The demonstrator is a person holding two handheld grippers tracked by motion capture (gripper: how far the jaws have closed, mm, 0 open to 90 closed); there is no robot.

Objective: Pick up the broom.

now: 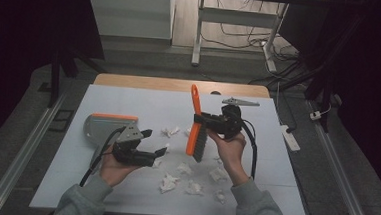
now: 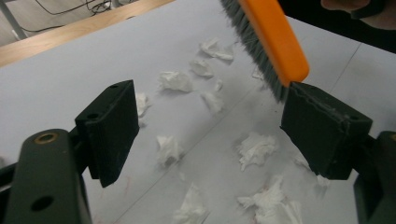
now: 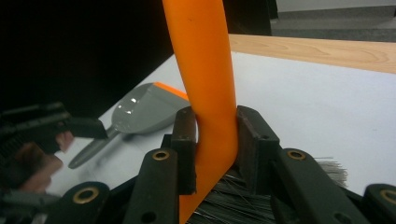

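Desk (image 1: 129, 98): dustpan (image 1: 108, 127) at left, lying flat. Left hand-held gripper (image 1: 157, 141) just right of the dustpan, above the desk. Brush (image 1: 196, 123) near centre, held off the desk between the jaws of the right hand-held gripper (image 1: 201, 120), handle pointing to the far edge. Paper scraps (image 1: 189, 175) scattered on the desk between and in front of both, toward the near edge.

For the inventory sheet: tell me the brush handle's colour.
Orange; the brush handle shows best in the right gripper view.
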